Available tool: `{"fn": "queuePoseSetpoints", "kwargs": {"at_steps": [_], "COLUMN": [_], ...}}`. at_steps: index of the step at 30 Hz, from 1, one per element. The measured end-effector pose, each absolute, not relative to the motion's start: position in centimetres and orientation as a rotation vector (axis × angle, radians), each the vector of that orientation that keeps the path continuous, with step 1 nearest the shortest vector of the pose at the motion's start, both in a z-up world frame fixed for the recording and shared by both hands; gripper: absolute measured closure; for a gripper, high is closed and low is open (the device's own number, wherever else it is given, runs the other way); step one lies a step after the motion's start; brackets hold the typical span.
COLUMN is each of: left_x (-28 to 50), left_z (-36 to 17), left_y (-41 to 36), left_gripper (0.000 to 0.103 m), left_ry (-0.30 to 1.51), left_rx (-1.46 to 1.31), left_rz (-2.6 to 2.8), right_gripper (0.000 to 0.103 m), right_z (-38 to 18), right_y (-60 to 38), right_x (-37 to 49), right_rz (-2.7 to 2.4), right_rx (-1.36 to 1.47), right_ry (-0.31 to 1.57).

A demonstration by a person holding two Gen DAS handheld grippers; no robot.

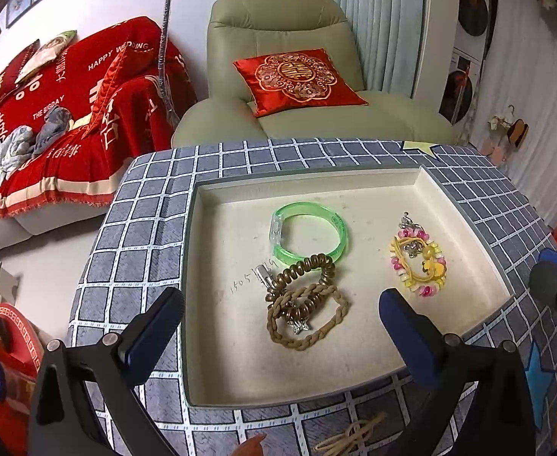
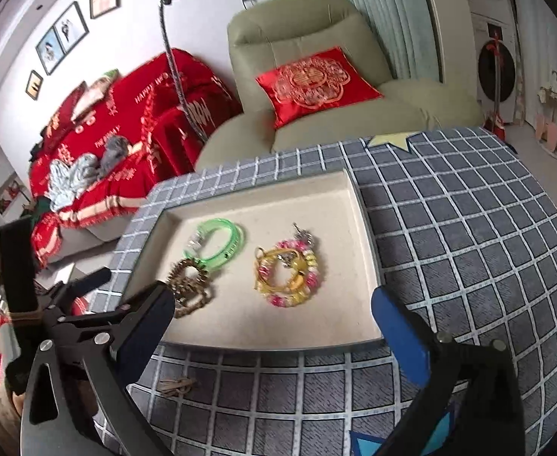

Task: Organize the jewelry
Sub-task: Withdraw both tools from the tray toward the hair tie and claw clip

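A shallow cream tray (image 1: 464,209) (image 2: 366,235) lies on the checked tablecloth. In it a clear green bangle (image 1: 309,236) (image 2: 221,243) sits beside a brown coiled hair tie (image 1: 305,277) (image 2: 187,273) tangled with a braided tan cord (image 1: 309,323). To their right lies a pink and yellow beaded bracelet with a gold chain (image 1: 419,262) (image 2: 290,273). My left gripper (image 1: 280,306) stands open just short of the brown pile, nothing between its blue pads. My right gripper (image 2: 272,313) is open too, over the tray's near edge below the beaded bracelet. The left gripper's body (image 2: 50,304) shows in the right wrist view.
A tan rubber-band piece (image 1: 350,437) (image 2: 176,384) lies on the grey checked cloth (image 2: 468,228) in front of the tray. Behind the table stand a green armchair with a red cushion (image 1: 297,79) and a red-covered sofa (image 1: 69,114). A metal pole (image 2: 179,64) rises behind the table.
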State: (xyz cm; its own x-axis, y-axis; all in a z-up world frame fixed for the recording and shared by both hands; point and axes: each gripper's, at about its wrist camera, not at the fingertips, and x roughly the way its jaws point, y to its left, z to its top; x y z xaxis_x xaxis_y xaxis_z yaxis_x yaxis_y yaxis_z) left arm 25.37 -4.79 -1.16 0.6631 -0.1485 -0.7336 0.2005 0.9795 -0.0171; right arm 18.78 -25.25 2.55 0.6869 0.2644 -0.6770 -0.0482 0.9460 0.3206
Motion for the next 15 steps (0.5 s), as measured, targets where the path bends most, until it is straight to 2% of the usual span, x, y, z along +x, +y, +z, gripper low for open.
{"fn": "queuePoseSetpoints", "kwargs": {"at_steps": [15], "left_x": [21.1], "left_z": [0.3], "left_y": [-3.8], "left_gripper": [0.000], "left_ry": [0.801], "left_rx": [0.113], "left_rz": [-0.168], "right_gripper": [0.000], "right_z": [3.3], "right_y": [-24.5], "right_x": [16.6], "right_rz": [0.169], "right_rx": [0.240], "right_ry": [0.854]}}
